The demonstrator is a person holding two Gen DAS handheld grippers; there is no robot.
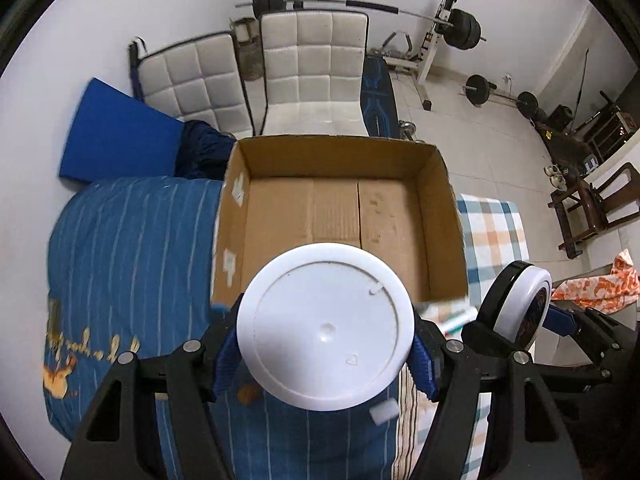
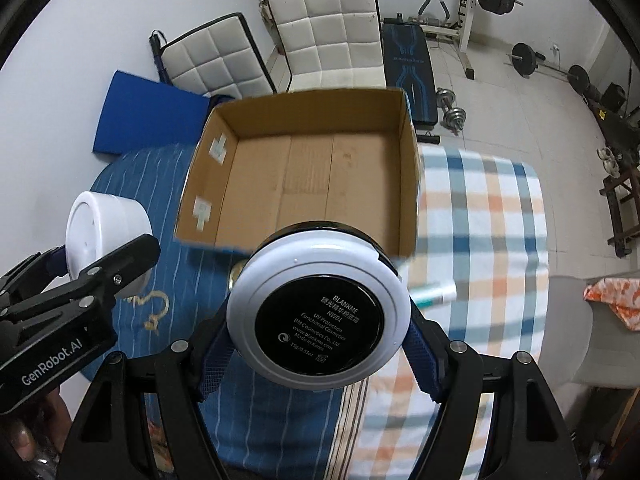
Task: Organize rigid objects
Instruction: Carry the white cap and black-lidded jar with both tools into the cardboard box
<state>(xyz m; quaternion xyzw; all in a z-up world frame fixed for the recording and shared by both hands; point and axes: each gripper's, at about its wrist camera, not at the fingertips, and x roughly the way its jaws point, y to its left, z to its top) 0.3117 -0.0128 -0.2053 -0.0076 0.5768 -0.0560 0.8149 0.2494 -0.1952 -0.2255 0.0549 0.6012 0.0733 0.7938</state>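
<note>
Left tool (image 1: 324, 354) grips white jar (image 1: 325, 326), right tool (image 2: 318, 340) grips compact (image 2: 318, 316), both at lower frame below open box (image 2: 304, 168).

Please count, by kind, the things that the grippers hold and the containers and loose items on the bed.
White round jar, held in left gripper: 1
Black-and-white compact, held in right gripper: 1
Cardboard box: 1
Tube: 1
Total: 4

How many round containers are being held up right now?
2. A round white plastic jar sits clamped in the left gripper; a round white-rimmed black cosmetics compact sits clamped in the right gripper. Both hang before the empty cardboard box.
</note>
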